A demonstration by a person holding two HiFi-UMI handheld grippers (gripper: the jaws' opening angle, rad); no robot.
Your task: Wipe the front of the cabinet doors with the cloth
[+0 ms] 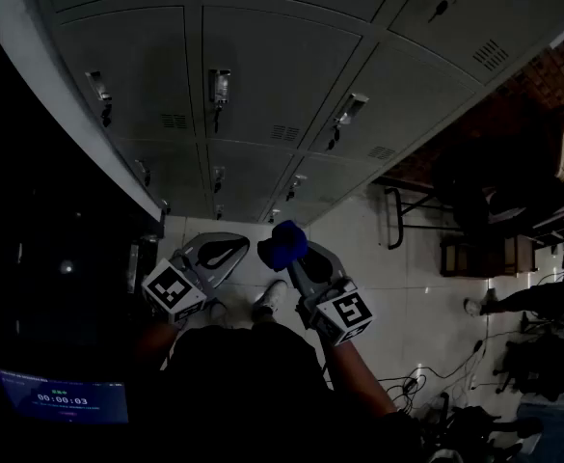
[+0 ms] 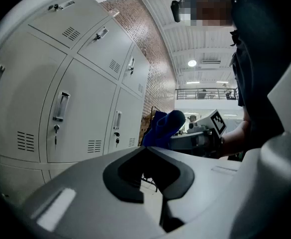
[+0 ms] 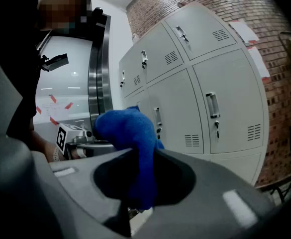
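Left tongs: you hold them low before your body, tips closed on nothing, pointing forward.
Right tongs: just beside the left pair, clamped on the blue cloth, which bunches above the tips.
Locker doors: ahead, apart from the cloth.

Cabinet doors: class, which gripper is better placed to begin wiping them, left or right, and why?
Right. The right gripper is shut on the blue cloth and faces the cabinet doors; the left gripper is shut with nothing between its jaws.
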